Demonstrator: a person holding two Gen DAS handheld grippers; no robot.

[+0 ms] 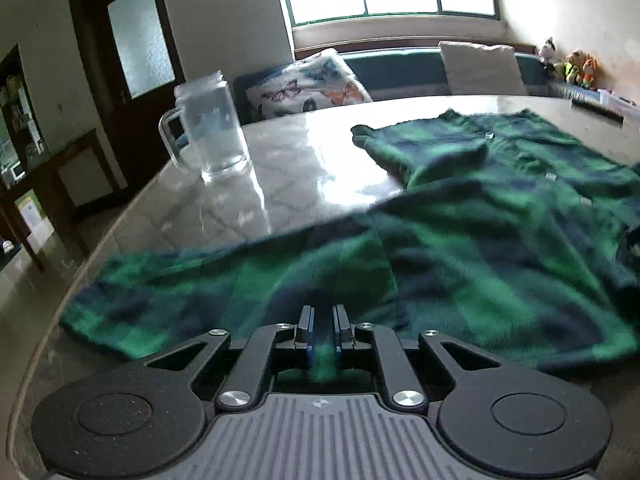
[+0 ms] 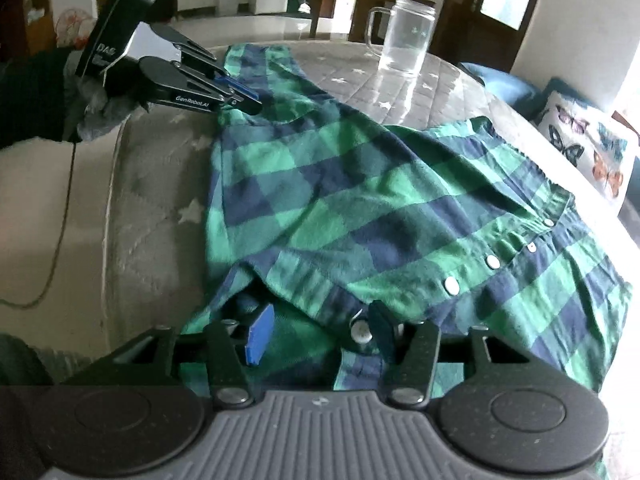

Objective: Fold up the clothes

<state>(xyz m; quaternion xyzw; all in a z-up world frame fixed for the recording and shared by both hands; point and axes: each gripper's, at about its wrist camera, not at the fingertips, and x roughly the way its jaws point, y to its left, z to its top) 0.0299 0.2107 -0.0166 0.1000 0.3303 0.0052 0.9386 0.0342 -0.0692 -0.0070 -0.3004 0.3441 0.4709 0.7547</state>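
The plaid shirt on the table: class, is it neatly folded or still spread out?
Mostly spread. The plaid shirt lies rumpled across the table, button placket showing; the left gripper pinches one end.

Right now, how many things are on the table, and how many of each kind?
Shirts: 1, the green and blue checked shirt
Glass mugs: 1, the clear mug
Claws touching the shirt: 2, the left claw and the right claw
Total: 4
A dark flat thing sits at the table's far edge in the left view, too blurred to name.

My left wrist camera looks low across the green-and-navy plaid shirt toward twelve o'clock; my right looks down steeply, close. Both share the clear glass mug.
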